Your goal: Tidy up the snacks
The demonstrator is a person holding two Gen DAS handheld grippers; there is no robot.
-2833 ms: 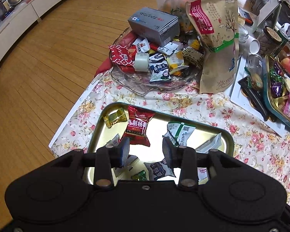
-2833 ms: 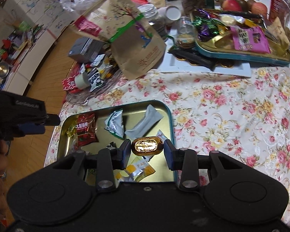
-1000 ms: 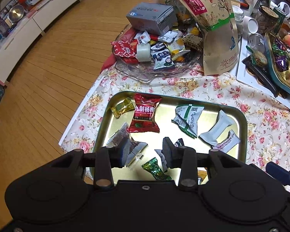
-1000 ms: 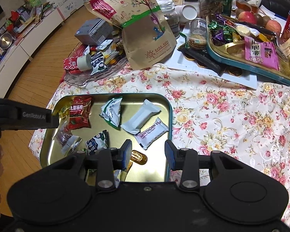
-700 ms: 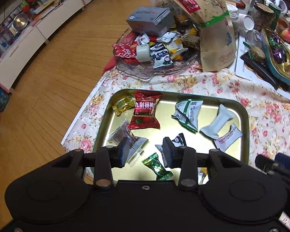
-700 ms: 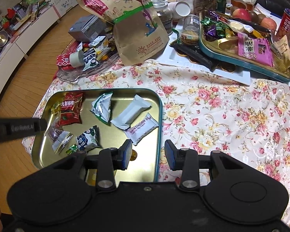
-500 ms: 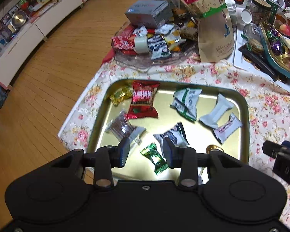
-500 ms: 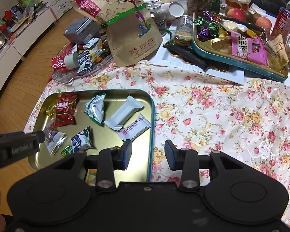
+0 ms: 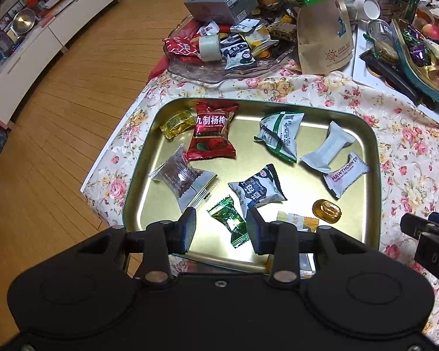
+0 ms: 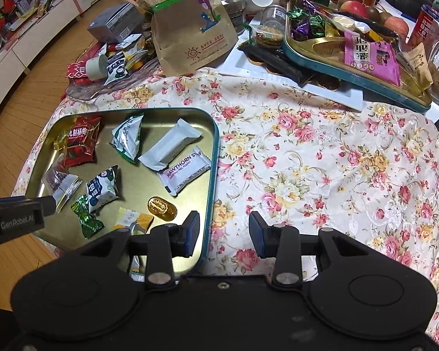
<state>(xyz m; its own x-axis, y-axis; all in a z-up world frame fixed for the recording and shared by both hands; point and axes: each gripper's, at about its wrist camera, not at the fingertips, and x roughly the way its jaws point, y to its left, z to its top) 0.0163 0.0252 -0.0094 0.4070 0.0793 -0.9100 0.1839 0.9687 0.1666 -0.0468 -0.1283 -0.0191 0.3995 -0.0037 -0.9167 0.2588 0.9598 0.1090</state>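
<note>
A gold metal tray [image 9: 373, 158] [image 10: 213, 158] on the floral cloth holds several wrapped snacks. Among them are a red packet [image 9: 211, 134], a green candy [image 9: 229, 220] [image 10: 86, 216], a white Hawthorn bar [image 9: 345, 174] [image 10: 187, 168] and a gold-foil candy [image 9: 327, 211] [image 10: 161, 208]. My left gripper [image 9: 221, 231] hangs open above the tray's near edge, with the green candy seen between its fingers but untouched. Open too, with nothing in it, my right gripper [image 10: 224, 232] is above the tray's right rim, and the gold candy lies just left of it.
A glass dish [image 9: 219, 67] piled with snacks and a grey box [image 9: 219, 1] stand behind the tray. A tall brown paper bag [image 10: 190, 26] and a teal tray of sweets [image 10: 351, 73] fill the back. Wooden floor [image 9: 44, 146] drops off at the left.
The gold-foil candy that my right gripper held now lies in the tray. Both grippers have drawn back toward the tray's near edge and sunk a little; the right one has shifted rightwards over the rim.
</note>
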